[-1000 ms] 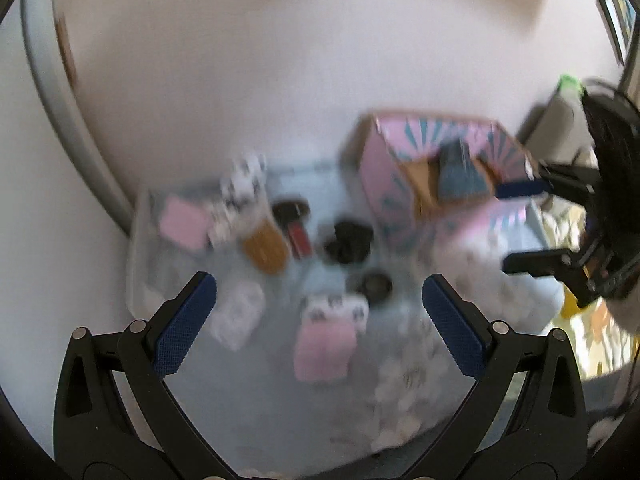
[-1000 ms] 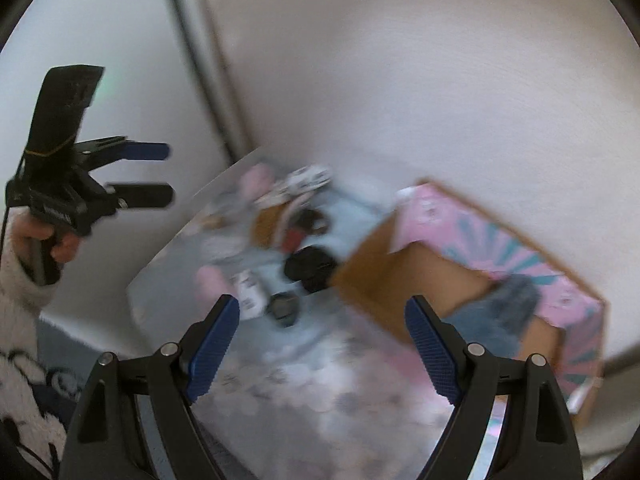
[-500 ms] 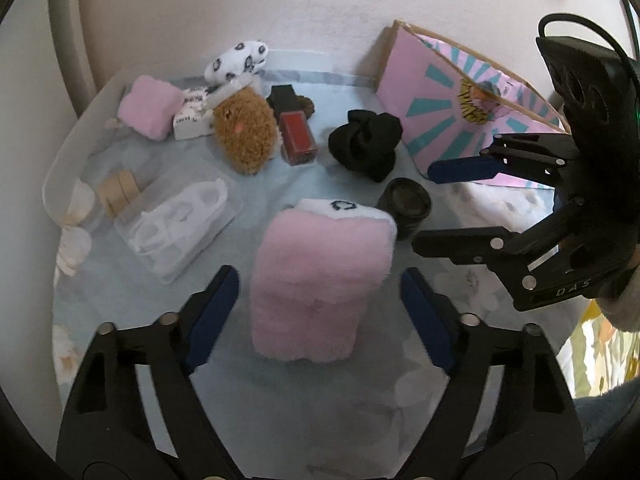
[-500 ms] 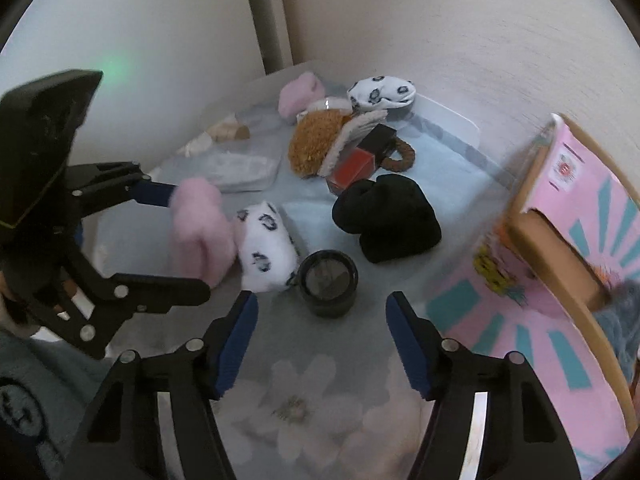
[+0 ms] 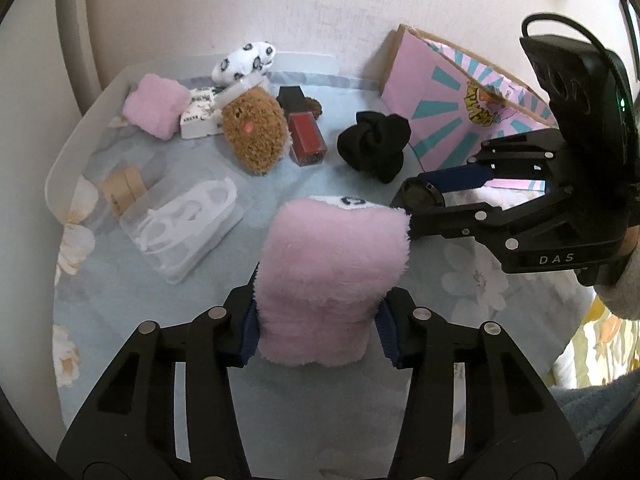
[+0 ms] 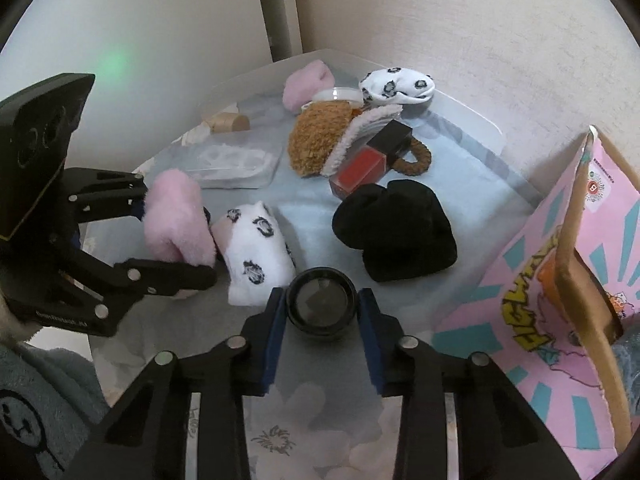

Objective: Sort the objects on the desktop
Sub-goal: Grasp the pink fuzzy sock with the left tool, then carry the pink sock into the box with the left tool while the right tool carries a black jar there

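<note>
Both grippers have closed in since half a second ago, when their jaws stood wide apart over the table. Now the left gripper [image 5: 318,330] clamps the near end of a pink fluffy sock roll [image 5: 332,280], blue pads pressed into the fluff on either side; the roll's white spotted half [image 6: 256,252] lies on the cloth at its far end. The right gripper [image 6: 322,334] squeezes a round black jar [image 6: 322,306] between its pads, at 6 o'clock in the right wrist view, just beside the spotted half.

Counting across the blue floral cloth [image 5: 224,400]: two pink fluffy rolls, the held one and a second pink roll [image 5: 157,105] at 10 o'clock in the left view; two white spotted pieces, the second a spotted sock ball [image 5: 244,62] at 11 o'clock against the wall. One brown plush toy [image 5: 256,134] sits near centre, touching one red bottle [image 5: 306,136] with a black cap. One black sock bundle [image 5: 374,146] lies at 1 o'clock, near one pink cardboard box [image 5: 436,108] with teal rays. One clear plastic case [image 5: 188,224] rests at 9 o'clock, and one brown tape roll [image 5: 122,190] beside it. One braided brown hair tie [image 6: 418,158] lies behind the bottle.
</note>
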The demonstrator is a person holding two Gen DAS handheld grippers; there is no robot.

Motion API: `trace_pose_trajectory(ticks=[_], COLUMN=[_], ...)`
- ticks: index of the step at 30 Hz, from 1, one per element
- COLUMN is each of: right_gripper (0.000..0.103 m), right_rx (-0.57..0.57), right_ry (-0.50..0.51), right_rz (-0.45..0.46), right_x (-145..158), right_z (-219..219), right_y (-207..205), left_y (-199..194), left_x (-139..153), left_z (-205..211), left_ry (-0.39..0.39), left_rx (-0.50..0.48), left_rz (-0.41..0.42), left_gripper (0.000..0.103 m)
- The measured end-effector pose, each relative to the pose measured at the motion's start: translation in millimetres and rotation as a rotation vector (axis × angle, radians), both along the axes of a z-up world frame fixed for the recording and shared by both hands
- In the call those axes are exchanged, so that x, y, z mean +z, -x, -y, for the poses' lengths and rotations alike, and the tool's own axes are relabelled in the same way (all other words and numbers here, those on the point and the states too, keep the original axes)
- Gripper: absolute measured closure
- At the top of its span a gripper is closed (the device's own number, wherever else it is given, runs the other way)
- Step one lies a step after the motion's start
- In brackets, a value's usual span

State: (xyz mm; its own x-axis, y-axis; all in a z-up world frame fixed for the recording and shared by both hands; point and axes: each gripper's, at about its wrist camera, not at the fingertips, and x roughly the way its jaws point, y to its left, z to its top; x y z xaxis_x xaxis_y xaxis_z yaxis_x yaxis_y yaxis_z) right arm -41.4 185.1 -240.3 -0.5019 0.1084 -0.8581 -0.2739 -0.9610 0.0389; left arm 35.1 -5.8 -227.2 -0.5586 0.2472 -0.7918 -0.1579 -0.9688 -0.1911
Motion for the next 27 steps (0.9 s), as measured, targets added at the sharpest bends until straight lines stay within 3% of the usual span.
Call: trace_pose_trajectory(ticks=[9,18,27], right_gripper=[0.07,0.07,0.07], right_rx=[-0.051,-0.128,-0.336], right_ry=[0.022,0.036,-0.036], right_rz=[-0.022,-0.063,-0.085], right_x=[30,112,174], right_z=[9,2,-44], right_y=[-12,-13,-53], left_y=[2,30,93], left_x=[40,127,191], left_z=[1,-8,-38], left_ry=[0.028,0.054,-0.004], left_rx=[-0.039,-0.095,-0.193], left_rz=[0.024,-0.045,-0.096], left_gripper=[0.059,0.059,0.059])
